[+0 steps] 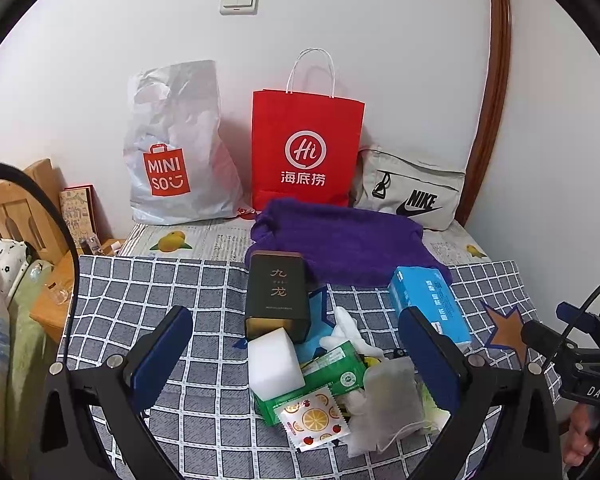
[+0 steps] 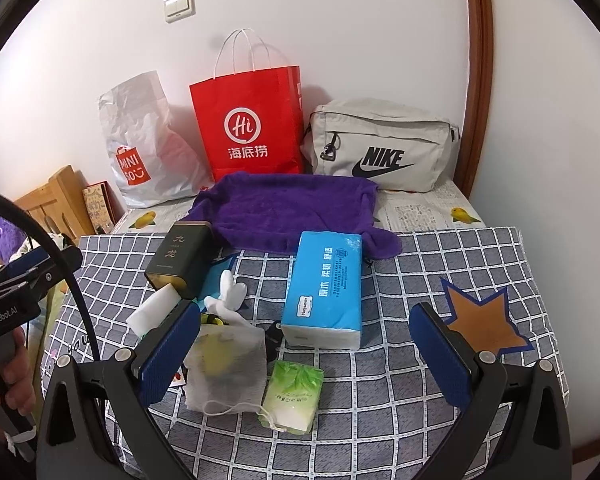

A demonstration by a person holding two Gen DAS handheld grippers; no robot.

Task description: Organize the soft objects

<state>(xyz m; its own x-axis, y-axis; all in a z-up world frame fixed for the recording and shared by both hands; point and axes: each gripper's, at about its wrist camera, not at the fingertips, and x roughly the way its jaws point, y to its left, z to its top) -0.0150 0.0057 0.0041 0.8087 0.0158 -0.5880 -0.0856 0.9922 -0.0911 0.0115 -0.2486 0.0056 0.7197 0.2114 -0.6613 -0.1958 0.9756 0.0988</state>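
Two tongs, the left tongs and right tongs, hang wide open above the checked worktop, holding nothing. Pick one soft item and close on its middle, not a loose edge (thin wrappers slip). The white sponge block lies between the left fingers, slightly left of centre, leaning against the dark tin. The mesh pouch sits just beside the right tongs' left finger, with the green tissue pack touching it. The blue tissue pack lies ahead of the right tongs, near the purple towel. Three bags stand along the wall: the Miniso bag, red paper bag and Nike pouch, probable destinations.
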